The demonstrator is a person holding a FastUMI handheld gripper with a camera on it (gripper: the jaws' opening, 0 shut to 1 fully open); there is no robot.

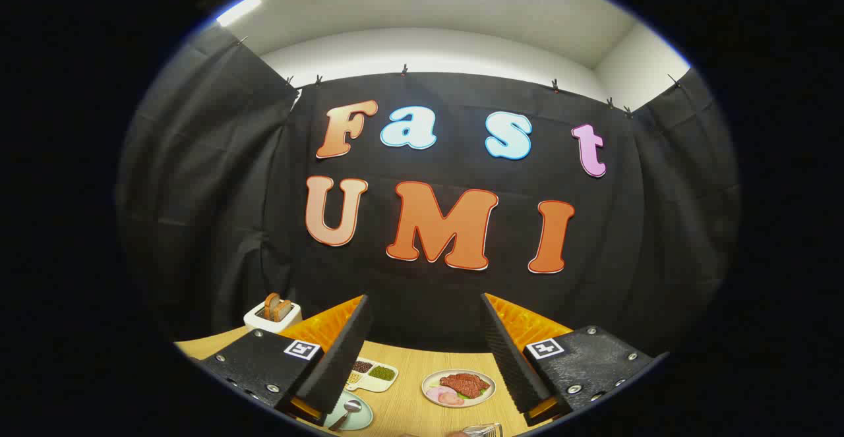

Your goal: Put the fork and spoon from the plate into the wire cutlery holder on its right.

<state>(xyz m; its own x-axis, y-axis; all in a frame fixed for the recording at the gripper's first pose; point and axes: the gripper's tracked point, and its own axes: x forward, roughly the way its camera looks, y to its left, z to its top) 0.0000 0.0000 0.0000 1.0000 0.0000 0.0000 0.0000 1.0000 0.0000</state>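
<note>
My gripper [425, 345] is held high above the wooden table [409, 394], fingers wide apart with nothing between them. Below and just inside the left finger [339, 351] lies a pale green plate [359, 418] with a spoon [347, 410] on it; part of the plate is hidden by that finger. I cannot make out the fork. A sliver of the wire cutlery holder [481, 430] shows at the table's near side, between the fingers and closer to the right finger [511, 351].
A white toaster [271, 315] with bread slices stands at the table's far left. A divided tray of grains [372, 374] and a plate of meat and ham [458, 387] lie on the table between the fingers.
</note>
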